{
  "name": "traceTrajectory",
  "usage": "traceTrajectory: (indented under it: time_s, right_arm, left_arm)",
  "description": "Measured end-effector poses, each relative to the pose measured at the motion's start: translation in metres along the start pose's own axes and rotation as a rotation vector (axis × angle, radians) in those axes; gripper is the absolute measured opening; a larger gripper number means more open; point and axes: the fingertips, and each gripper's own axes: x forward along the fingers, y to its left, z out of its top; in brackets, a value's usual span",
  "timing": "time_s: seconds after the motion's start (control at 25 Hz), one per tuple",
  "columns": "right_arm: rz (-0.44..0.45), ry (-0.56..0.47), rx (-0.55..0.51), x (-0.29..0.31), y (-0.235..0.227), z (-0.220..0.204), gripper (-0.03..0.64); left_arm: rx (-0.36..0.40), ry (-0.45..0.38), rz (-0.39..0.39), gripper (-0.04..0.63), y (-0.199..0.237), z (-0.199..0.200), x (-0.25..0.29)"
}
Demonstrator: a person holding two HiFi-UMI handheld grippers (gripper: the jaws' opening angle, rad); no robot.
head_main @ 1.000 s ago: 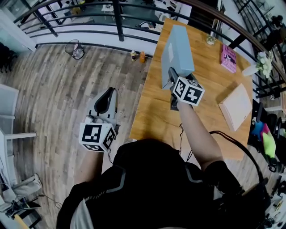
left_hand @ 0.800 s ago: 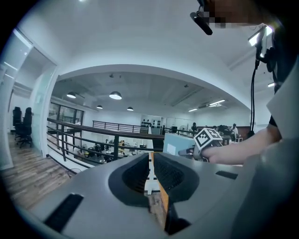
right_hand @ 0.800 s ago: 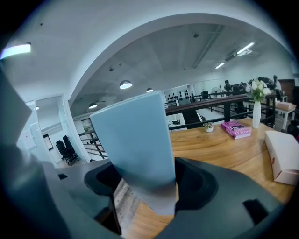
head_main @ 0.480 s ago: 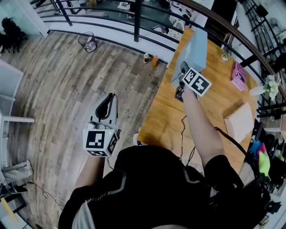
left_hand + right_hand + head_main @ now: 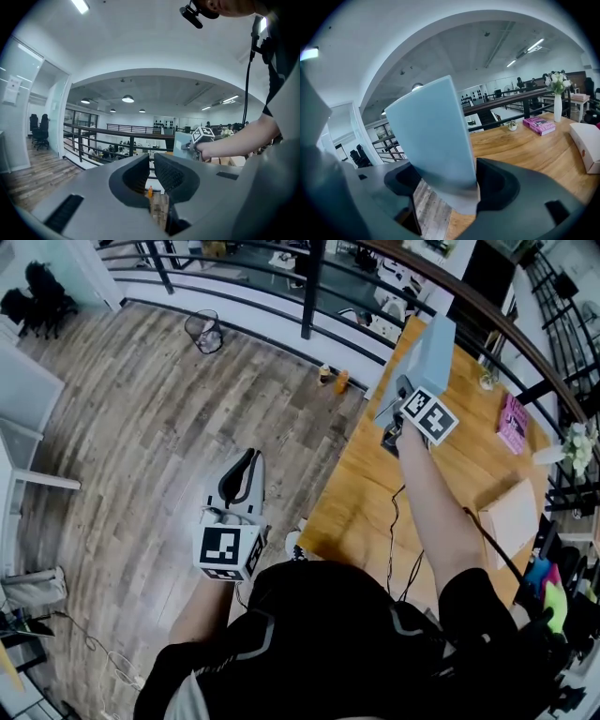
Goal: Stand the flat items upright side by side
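Note:
A light blue flat box (image 5: pixel 433 348) stands on end near the left edge of the wooden table (image 5: pixel 356 512). My right gripper (image 5: pixel 394 413) holds its lower end. In the right gripper view the blue box (image 5: pixel 433 136) rises tilted between the jaws of the right gripper (image 5: pixel 450 187), which are opening while the pads still touch it. A pink book (image 5: pixel 513 423) and a white flat box (image 5: pixel 511 517) lie flat farther right on the table. My left gripper (image 5: pixel 246 460) hangs over the floor left of the table, shut and empty, as the left gripper view also shows (image 5: pixel 152 161).
A black railing (image 5: pixel 309 277) runs behind the table. Two small bottles (image 5: pixel 334 379) stand on the floor by the table corner, and a wire bin (image 5: pixel 204 331) stands farther left. A vase of flowers (image 5: pixel 557 101) is at the table's far side. A cable (image 5: pixel 394 521) trails over the near table part.
The right gripper and the blue box have shifted up and right in the head view, as has the table. The left gripper stays over the floor.

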Motion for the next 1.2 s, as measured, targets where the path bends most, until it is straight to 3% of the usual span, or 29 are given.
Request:
traceTrajectory:
  time_s: [0.16, 0.4, 0.64, 0.76, 0.88, 1.04, 1.2]
  right_arm:
    - [0.024, 0.031, -0.049, 0.000, 0.003, -0.002, 0.364]
    - [0.140, 0.042, -0.065, -0.011, 0.007, 0.001, 0.426]
    - [0.259, 0.018, -0.115, -0.077, 0.003, 0.010, 0.451]
    - [0.321, -0.020, -0.143, -0.115, -0.001, 0.016, 0.451]
    - [0.322, -0.073, -0.201, -0.153, -0.011, 0.030, 0.451]
    - [0.302, -0.117, -0.238, -0.196, -0.034, 0.045, 0.451]
    - [0.239, -0.180, -0.320, -0.240, -0.065, 0.062, 0.451]
  left_arm:
    - [-0.007, 0.004, -0.017, 0.052, -0.006, 0.003, 0.000]
    - [-0.007, 0.003, -0.019, 0.052, -0.009, 0.009, 0.001]
    - [-0.050, -0.050, -0.074, 0.053, -0.028, 0.026, 0.019]
    - [-0.026, -0.066, -0.141, 0.052, -0.049, 0.032, 0.034]
    - [0.016, -0.075, -0.217, 0.054, -0.072, 0.039, 0.048]
    - [0.018, -0.078, -0.311, 0.054, -0.104, 0.047, 0.062]
    - [0.026, -0.100, -0.379, 0.053, -0.132, 0.059, 0.063]
